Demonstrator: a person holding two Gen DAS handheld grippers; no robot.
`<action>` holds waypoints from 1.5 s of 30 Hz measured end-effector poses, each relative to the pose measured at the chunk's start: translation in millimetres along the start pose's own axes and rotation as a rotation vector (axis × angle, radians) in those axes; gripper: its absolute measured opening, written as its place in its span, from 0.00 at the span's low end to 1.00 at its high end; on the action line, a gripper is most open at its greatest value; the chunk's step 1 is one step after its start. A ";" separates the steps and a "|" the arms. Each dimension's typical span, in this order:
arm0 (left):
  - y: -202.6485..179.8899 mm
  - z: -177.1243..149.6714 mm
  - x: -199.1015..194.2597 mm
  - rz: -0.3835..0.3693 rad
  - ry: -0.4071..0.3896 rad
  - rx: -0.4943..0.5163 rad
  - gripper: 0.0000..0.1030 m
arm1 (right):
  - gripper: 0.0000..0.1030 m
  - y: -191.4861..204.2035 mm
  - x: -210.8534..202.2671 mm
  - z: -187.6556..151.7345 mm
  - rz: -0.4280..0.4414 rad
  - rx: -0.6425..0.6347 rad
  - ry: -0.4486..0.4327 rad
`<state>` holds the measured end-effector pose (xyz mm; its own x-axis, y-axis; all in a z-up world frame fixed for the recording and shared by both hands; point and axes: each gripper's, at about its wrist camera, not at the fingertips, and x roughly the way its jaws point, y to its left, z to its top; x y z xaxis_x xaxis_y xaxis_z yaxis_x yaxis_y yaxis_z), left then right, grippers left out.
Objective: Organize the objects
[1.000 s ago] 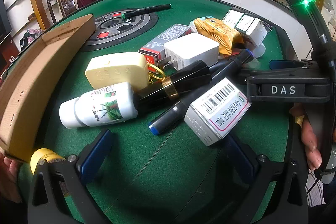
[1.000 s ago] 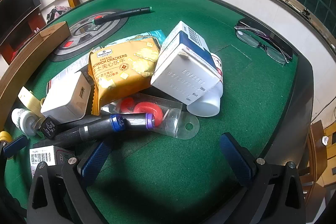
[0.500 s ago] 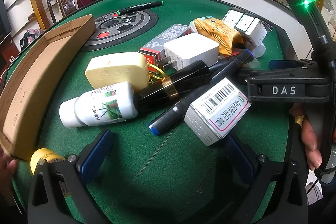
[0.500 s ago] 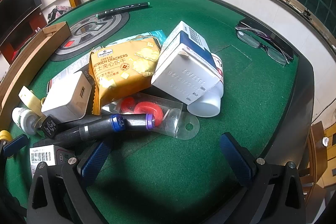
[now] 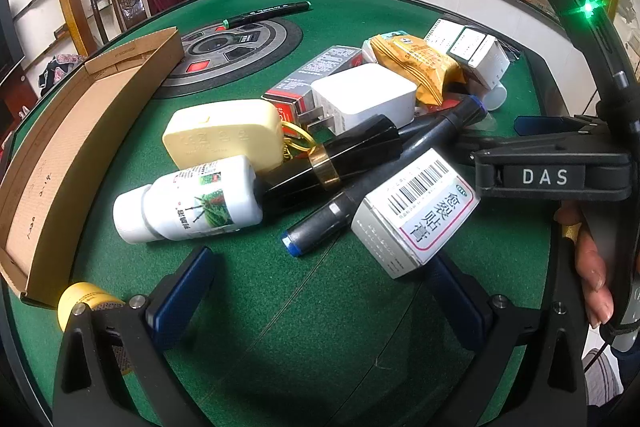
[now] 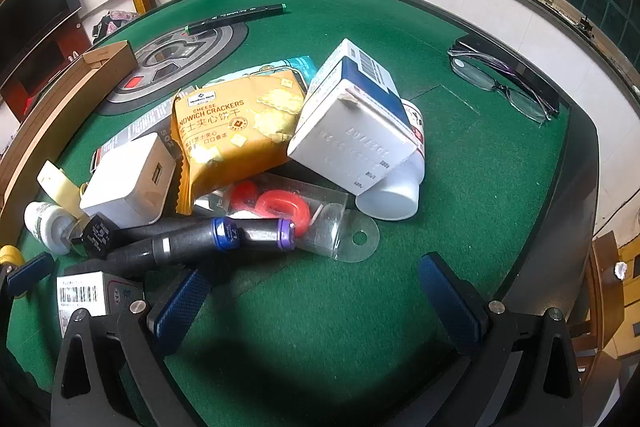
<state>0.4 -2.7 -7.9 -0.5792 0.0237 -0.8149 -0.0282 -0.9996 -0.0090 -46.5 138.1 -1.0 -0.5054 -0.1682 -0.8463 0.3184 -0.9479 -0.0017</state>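
You are holding both grippers low over the green felt table (image 5: 360,327), and a heap of mixed objects is lying ahead of them.

Starting at the left, the cardboard box (image 5: 80,147) is running along the table's left edge, and a yellow-capped item (image 5: 86,301) is sitting just beside its near corner. Your left gripper (image 5: 320,291) is hovering with its blue-padded fingers (image 5: 180,297) spread wide and gripping nothing. Ahead of it, the white bottle (image 5: 188,203) is lying on its side, touching the pale yellow case (image 5: 224,137) behind it. A black tube with a gold band (image 5: 336,159) and a dark marker with a blue tip (image 5: 360,195) are lying crossed in the middle. The white barcode box (image 5: 416,207) is leaning tilted on that marker, just beside the left gripper's right finger. Farther back, the white charger (image 5: 364,95) is resting against a red and grey carton (image 5: 316,75).

Your right gripper (image 6: 316,303) is also hanging released, fingers (image 6: 182,303) apart over bare felt. Directly ahead of it, a clear blister pack with red rings (image 6: 304,211) is lying under the purple-ended marker (image 6: 256,233). The orange cracker packet (image 6: 236,131) is leaning beside the blue and white carton (image 6: 356,119), which is resting on a white cup (image 6: 392,195). At the far right, glasses (image 6: 500,83) are lying near the table edge.
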 end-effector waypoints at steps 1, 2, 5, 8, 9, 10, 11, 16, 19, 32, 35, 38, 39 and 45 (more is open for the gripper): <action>1.1 0.1 -0.2 0.000 0.000 0.000 1.00 | 1.00 -0.4 -0.7 -1.1 0.002 -0.002 -0.001; 1.1 0.3 0.0 0.000 0.000 0.000 1.00 | 1.00 -1.0 -1.4 -2.2 0.004 -0.006 -0.003; 1.2 0.1 -0.2 0.000 0.000 0.000 1.00 | 1.00 -2.7 -2.3 -2.4 0.012 0.002 -0.008; 1.3 0.3 -0.2 0.000 0.000 0.000 1.00 | 1.00 0.1 -1.0 -1.3 0.003 -0.008 -0.003; 1.6 0.1 -0.3 0.000 0.000 -0.001 1.00 | 1.00 0.0 -0.9 -1.3 0.004 -0.009 -0.003; 0.5 -0.4 -0.3 0.000 0.000 -0.001 1.00 | 1.00 -0.1 -1.1 -1.5 0.005 -0.010 -0.003; 1.0 -0.1 -0.3 0.000 0.000 -0.001 1.00 | 1.00 -0.4 -1.1 -1.4 0.007 -0.009 -0.003; 1.8 0.2 -0.4 0.000 0.000 -0.001 1.00 | 1.00 0.5 -1.4 -1.4 0.004 -0.009 -0.003; 0.7 -0.1 -0.3 0.000 0.000 -0.001 1.00 | 1.00 1.2 -1.3 -1.3 0.003 -0.009 -0.003; 0.5 0.6 -1.2 0.000 0.000 -0.001 1.00 | 1.00 1.3 -1.4 -1.1 0.005 -0.009 -0.003; 0.5 0.6 -1.3 0.000 0.000 -0.001 1.00 | 1.00 2.0 -1.6 -1.5 0.005 -0.009 -0.003; 0.1 2.2 -1.2 0.005 0.000 -0.005 1.00 | 1.00 1.8 -1.5 -0.9 0.006 -0.007 -0.003; 2.5 2.2 -3.0 0.007 0.000 -0.011 1.00 | 1.00 1.4 -1.4 -1.0 0.007 -0.006 -0.004; 7.9 2.9 -3.4 0.007 0.000 -0.015 1.00 | 1.00 0.9 -1.5 -0.8 0.010 -0.003 -0.005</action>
<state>-0.2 -10.6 -3.5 -0.5797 0.0169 -0.8147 -0.0120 -0.9999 -0.0123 -44.9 137.7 -0.2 -0.5061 -0.1791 -0.8437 0.3256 -0.9455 0.0054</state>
